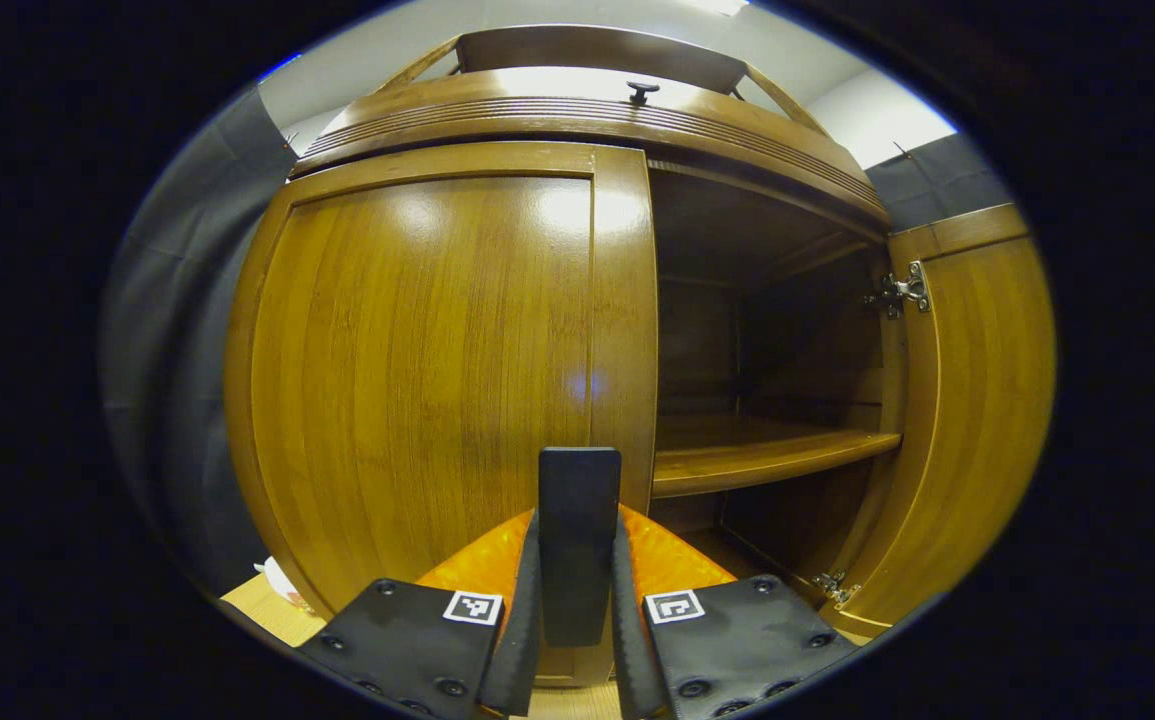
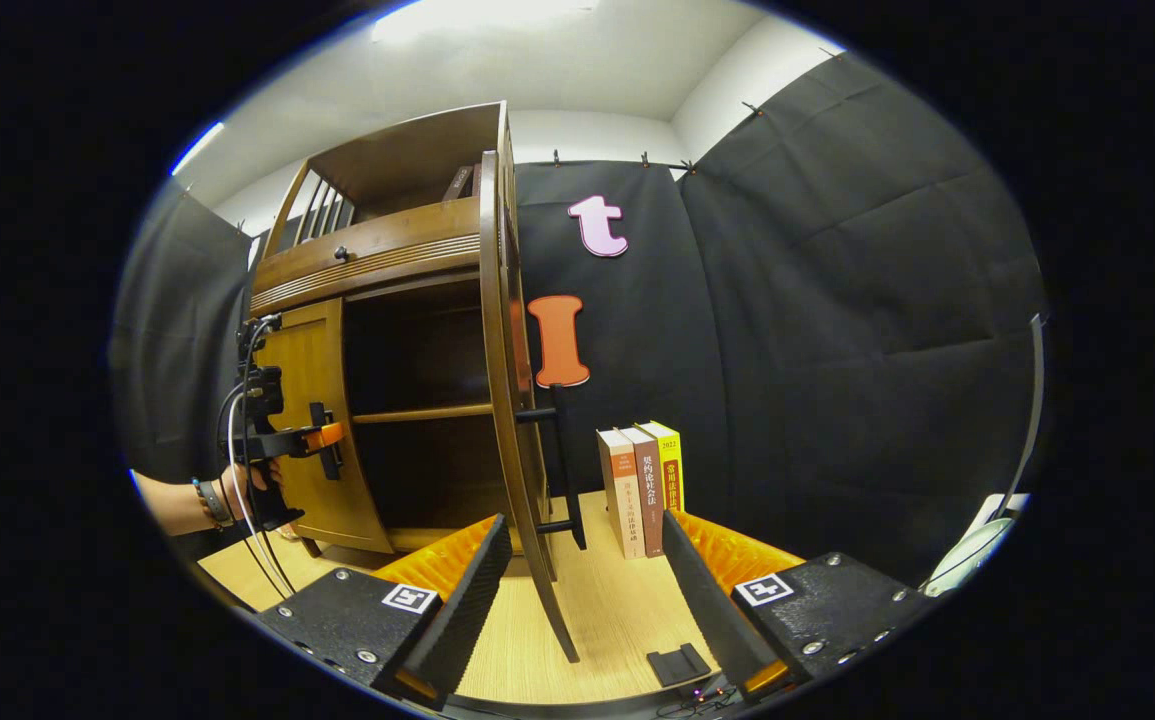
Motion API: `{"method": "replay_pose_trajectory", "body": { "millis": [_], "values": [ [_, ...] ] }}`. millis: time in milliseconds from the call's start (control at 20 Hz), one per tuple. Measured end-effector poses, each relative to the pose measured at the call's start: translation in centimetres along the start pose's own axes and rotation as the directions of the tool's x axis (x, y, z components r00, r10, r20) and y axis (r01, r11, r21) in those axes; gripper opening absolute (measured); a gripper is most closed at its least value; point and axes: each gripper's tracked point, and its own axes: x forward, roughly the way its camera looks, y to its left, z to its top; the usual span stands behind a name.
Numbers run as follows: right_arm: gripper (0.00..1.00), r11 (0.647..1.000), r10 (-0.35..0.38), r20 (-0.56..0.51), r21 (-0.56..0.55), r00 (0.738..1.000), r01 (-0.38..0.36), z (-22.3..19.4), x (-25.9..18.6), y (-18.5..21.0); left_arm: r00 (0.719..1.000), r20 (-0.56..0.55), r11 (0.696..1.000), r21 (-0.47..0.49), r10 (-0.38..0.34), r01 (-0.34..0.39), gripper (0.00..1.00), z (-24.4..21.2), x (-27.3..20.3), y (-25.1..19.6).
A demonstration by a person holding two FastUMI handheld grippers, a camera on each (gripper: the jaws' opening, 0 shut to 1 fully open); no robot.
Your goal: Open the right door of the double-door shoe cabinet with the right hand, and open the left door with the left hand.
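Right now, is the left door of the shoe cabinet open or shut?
Shut. In the left gripper view the left door lies flush in the cabinet front, while the right door is swung out, exposing the shelf.

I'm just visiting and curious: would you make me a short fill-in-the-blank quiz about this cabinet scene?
1. The brown wooden cabinet's right door stands ____.
2. The left gripper is shut on the left door's black bar ____.
3. The right gripper's fingers are ____, holding nothing.
4. Beside the cabinet stand ____ upright books on the light wooden tabletop.

Missing words: open; handle; open; three
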Motion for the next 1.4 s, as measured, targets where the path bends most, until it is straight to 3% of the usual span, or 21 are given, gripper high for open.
{"method": "replay_pose_trajectory", "body": {
  "millis": [150, 300, 350, 400, 750, 1400],
  "values": [
    [0.93, 1.0, 0.011, -0.02, 0.011, 1.0, -0.011, 0.0, 0.7, 0.3, 0.999, -0.045, 1.0, 0.027, 0.008, -0.007, 0.35, -0.3, 0.0, -0.1],
    [0.93, 1.0, 0.007, -0.037, -0.009, 0.999, -0.008, -0.4, 1.1, 0.6, 0.997, -0.074, 0.999, 0.03, 0.014, -0.012, 0.36, -0.4, -1.0, 0.1],
    [0.93, 1.0, 0.01, -0.045, -0.01, 0.999, -0.01, -0.5, 1.2, 0.9, 0.997, -0.075, 0.999, 0.035, 0.024, -0.021, 0.31, -0.2, -2.0, 0.2],
    [0.93, 1.0, 0.013, -0.053, -0.015, 0.999, -0.013, -0.7, 1.2, 1.2, 0.997, -0.07, 0.999, 0.04, 0.035, -0.032, 0.36, 0.0, -2.9, 0.3],
    [0.93, 0.996, -0.019, -0.037, -0.089, 0.999, 0.015, -0.7, 0.8, 1.8, 0.998, -0.043, 0.998, 0.035, 0.054, -0.053, 0.32, 0.9, -9.3, 1.9],
    [0.93, 0.997, 0.024, -0.019, -0.076, 1.0, -0.025, 0.4, 1.3, 5.5, 0.981, -0.055, 0.983, 0.013, 0.184, -0.183, 0.34, 2.1, -20.5, 11.3]
  ]
}}
